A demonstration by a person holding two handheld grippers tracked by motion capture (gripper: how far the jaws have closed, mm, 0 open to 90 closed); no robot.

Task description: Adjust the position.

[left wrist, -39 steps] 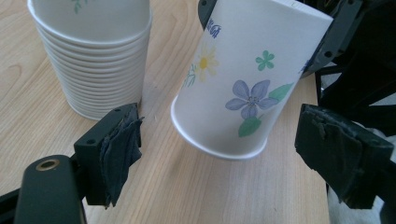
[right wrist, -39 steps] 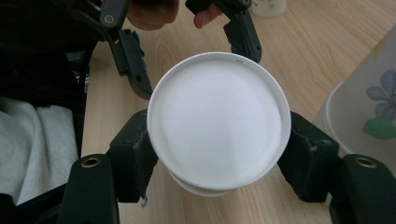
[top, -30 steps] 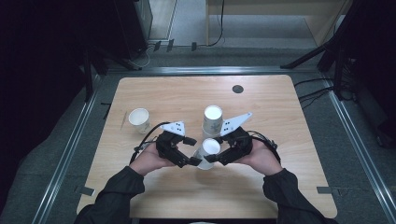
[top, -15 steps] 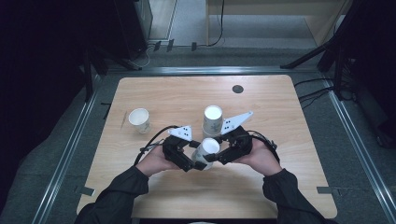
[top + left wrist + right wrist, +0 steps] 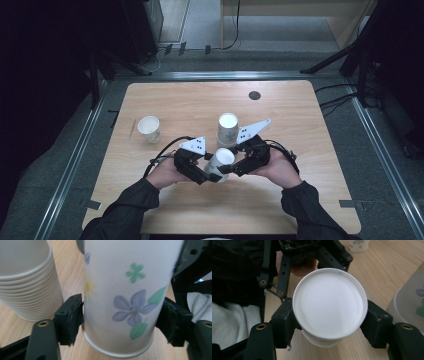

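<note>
Both grippers on one flowered cup (image 5: pixel 120 302) | left gripper (image 5: pixel 120 325) jaws just closed onto it | right gripper (image 5: pixel 329 325) jaws clamp its rim

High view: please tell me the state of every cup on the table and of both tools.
held cup: tilted, gripped by both tools.
left tool: jaws have just been closing, pads now press on the held cup.
right tool: shut on the held cup near its rim.
stack: upright, mouths up, untouched.
lone cup: upright, mouth up, untouched.
</note>
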